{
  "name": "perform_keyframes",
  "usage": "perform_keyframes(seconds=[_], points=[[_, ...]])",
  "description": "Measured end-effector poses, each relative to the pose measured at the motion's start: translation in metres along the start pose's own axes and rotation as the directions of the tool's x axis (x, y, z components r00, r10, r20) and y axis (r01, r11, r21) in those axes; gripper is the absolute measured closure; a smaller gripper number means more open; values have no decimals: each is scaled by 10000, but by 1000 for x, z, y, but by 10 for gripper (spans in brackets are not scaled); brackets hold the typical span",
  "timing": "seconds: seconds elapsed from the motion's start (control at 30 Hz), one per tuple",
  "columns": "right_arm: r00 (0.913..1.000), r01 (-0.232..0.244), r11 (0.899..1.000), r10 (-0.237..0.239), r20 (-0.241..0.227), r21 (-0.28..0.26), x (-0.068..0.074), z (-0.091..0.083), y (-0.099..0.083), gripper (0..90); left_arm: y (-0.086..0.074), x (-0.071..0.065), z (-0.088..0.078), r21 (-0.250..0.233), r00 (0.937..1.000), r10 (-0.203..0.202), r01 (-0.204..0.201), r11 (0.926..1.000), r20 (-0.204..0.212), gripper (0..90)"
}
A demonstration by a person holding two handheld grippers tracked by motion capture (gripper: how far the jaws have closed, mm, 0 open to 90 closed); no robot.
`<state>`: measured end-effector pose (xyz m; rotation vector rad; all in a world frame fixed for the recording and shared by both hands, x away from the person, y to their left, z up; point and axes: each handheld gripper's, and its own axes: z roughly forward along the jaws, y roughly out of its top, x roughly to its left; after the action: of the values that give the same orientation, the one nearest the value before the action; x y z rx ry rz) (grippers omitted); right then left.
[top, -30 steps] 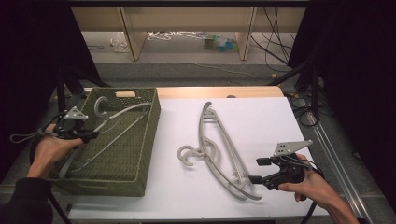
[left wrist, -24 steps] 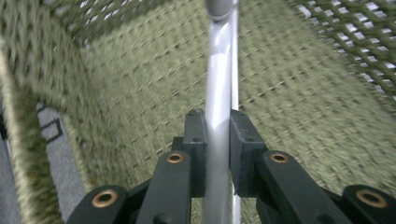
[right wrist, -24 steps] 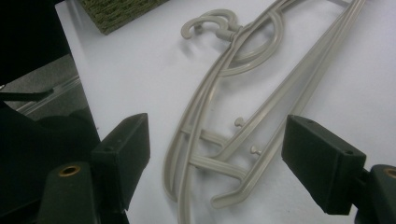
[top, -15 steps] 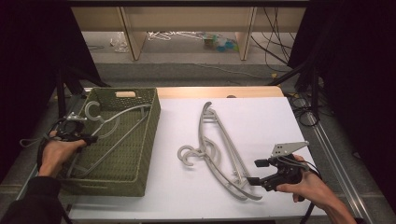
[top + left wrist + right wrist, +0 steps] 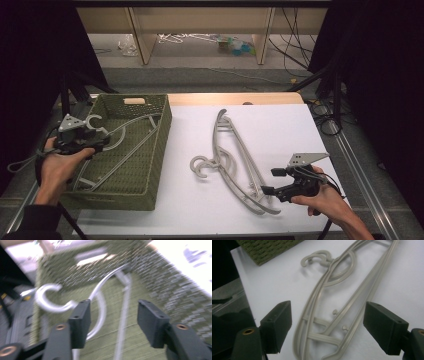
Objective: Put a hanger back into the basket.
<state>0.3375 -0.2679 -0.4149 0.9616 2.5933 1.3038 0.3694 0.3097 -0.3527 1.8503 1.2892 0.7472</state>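
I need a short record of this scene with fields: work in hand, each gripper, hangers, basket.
work: putting grey hangers into the green basket
left gripper: jaws just opened, nothing between them, over the basket's left edge
hanger in basket: released, hook toward the left rim
right gripper: open, beside the hangers on table
hangers on table: stacked on the white table, untouched
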Motion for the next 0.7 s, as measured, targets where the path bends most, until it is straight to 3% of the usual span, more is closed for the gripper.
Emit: perform_keyframes(seconds=[0.1, 0.27, 0.37, 0.43, 0.63, 0.7], points=[[9996, -91, 9994, 99, 252, -336, -1, 2, 0, 234, 2, -27, -14, -683, 9991, -27, 57, 9976, 429, 346], [9981, -48, 9976, 90, 605, -685, 2, 3, 0, 233, -2, -74, -29, -1434, 9914, 457, -279, 9893, 1230, 299], [9979, 134, 9979, -93, 647, -632, 7, 7, 0, 233, -6, -103, -29, -1678, 9789, 523, -188, 9856, 1977, 286], [9978, 296, 9982, -263, 611, -526, 11, 11, 0, 238, -9, -121, -26, -1664, 9664, 647, -232, 9858, 2488, 277], [9980, 396, 9984, -376, 505, -399, 17, 16, -1, 240, -16, -168, -14, -1738, 9371, 1240, -694, 9823, 3264, 262], [9978, 425, 9980, -401, 529, -468, 16, 16, -2, 240, -23, -178, -10, -1823, 9329, 1246, -651, 9811, 3379, 257]])
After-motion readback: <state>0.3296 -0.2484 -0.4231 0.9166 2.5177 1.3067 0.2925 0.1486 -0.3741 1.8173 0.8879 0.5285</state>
